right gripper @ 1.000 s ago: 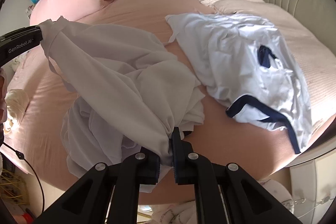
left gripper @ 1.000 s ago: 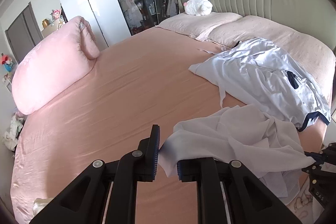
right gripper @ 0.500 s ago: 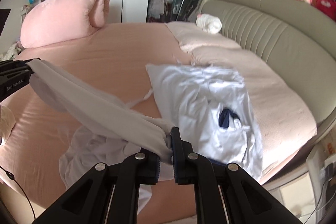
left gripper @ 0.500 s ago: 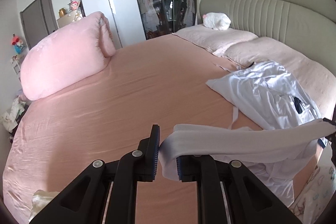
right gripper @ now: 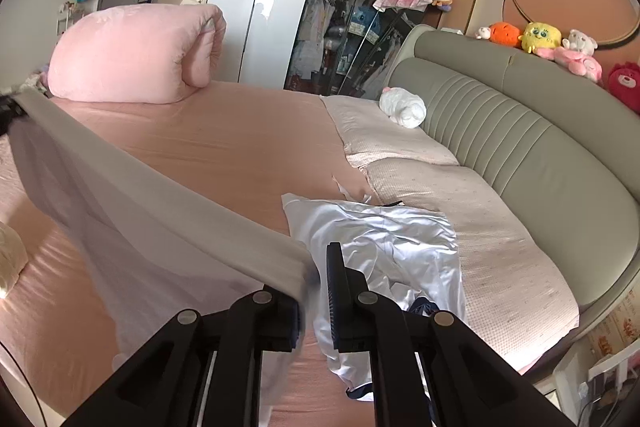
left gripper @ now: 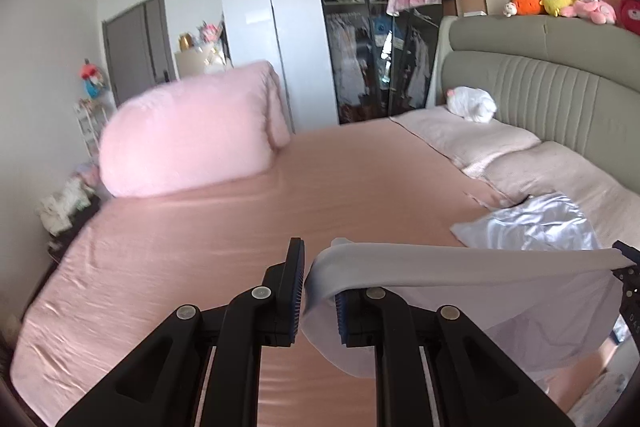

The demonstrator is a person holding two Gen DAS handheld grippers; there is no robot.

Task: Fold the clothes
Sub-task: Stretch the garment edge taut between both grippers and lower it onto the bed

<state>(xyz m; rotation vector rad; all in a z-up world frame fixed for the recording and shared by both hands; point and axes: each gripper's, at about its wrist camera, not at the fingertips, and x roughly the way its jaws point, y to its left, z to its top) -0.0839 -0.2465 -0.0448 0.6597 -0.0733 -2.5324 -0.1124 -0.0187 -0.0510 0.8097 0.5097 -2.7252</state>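
Observation:
A pale grey-white garment hangs in the air above the pink bed sheet, its top edge pulled taut between both grippers. My left gripper is shut on one end of that edge. My right gripper is shut on the other end, and the cloth drapes down from the taut edge toward the bed. A second garment, a white shirt with navy trim, lies crumpled on the bed near the pillows, beyond and below the right gripper.
A big rolled pink duvet sits at the far left of the bed. Two pink pillows and a white plush toy lie by the grey headboard. Wardrobes stand behind. The bed's edge is at lower right.
Both grippers have risen and tilted up. The grey-white garment went from a heap on the bed to hanging, with its top edge stretched straight between them.

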